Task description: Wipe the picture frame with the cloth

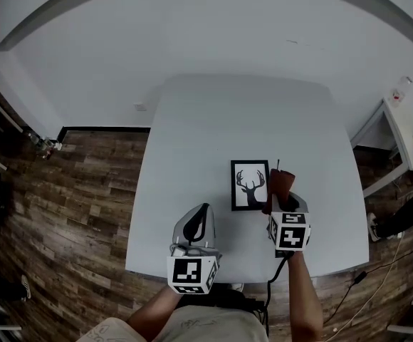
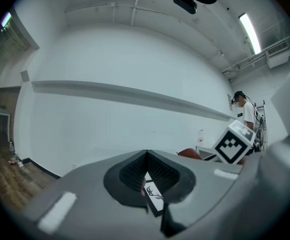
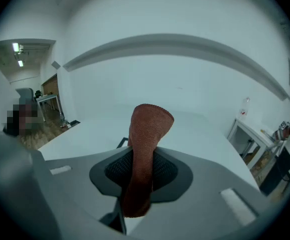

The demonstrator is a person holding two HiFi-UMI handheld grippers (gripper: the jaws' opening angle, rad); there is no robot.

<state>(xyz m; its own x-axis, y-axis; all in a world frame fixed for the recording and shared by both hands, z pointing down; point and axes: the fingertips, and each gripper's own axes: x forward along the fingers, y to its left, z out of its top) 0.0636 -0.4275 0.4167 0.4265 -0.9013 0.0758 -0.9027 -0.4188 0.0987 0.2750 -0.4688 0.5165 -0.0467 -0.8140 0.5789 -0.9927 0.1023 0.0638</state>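
A black picture frame (image 1: 250, 184) with a deer silhouette lies flat on the white table (image 1: 213, 127), toward its near right. My right gripper (image 1: 282, 193) sits just right of the frame, shut on a reddish-brown cloth (image 1: 280, 183) that sticks up past its jaws. The right gripper view shows the cloth (image 3: 146, 144) clamped between the pads, and a corner of the frame (image 3: 121, 143) peeks out to its left. My left gripper (image 1: 204, 211) hovers near the table's front edge, left of and below the frame, shut and empty. The frame (image 2: 153, 194) shows under its jaws.
A small white side table (image 1: 406, 130) with a bottle (image 1: 403, 85) stands at the right, with cables (image 1: 377, 276) on the wooden floor (image 1: 78, 191) below it. A person (image 2: 244, 111) stands in the distance in the left gripper view. The table's front edge is close to both grippers.
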